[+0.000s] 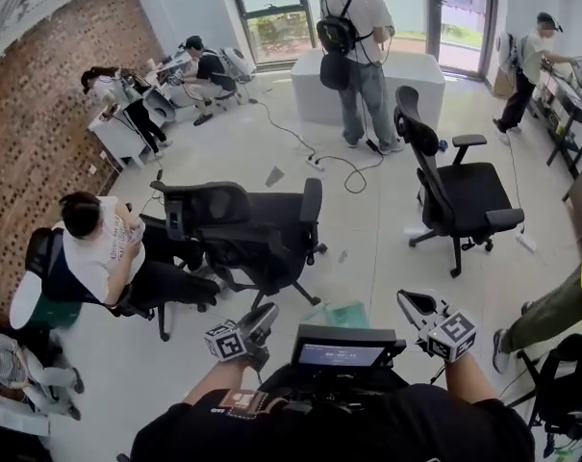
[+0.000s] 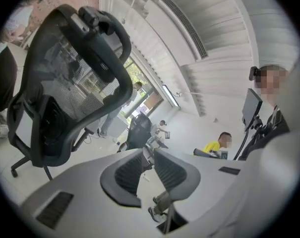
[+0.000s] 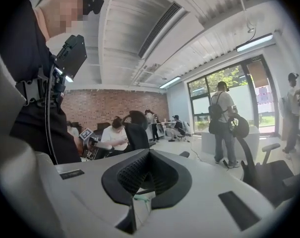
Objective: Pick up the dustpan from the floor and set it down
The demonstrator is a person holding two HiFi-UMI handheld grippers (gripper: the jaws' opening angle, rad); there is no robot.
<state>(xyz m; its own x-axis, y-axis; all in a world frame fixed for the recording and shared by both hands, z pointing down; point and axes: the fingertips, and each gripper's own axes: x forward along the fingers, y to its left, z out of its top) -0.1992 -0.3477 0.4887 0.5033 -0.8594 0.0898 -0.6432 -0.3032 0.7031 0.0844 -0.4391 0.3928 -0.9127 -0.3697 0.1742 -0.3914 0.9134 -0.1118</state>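
A pale green flat thing (image 1: 341,314), which looks like the dustpan, lies on the white floor just ahead of me, partly hidden by the screen on my chest (image 1: 343,352). Both grippers are raised at chest height, one on either side of it and well above it. My left gripper (image 1: 265,314) points roughly level toward a black mesh chair. Its jaws (image 2: 149,155) stand a little apart with nothing between them. The pads of my right gripper (image 1: 406,299) meet at the tip (image 3: 150,152), and I see nothing held in them.
Two black office chairs (image 1: 257,229) (image 1: 454,195) stand on the floor ahead. A person (image 1: 98,253) sits at the left, and another with a backpack (image 1: 358,46) stands by a white counter (image 1: 416,75). A cable (image 1: 339,162) trails across the floor. Someone's leg (image 1: 550,311) is at the right.
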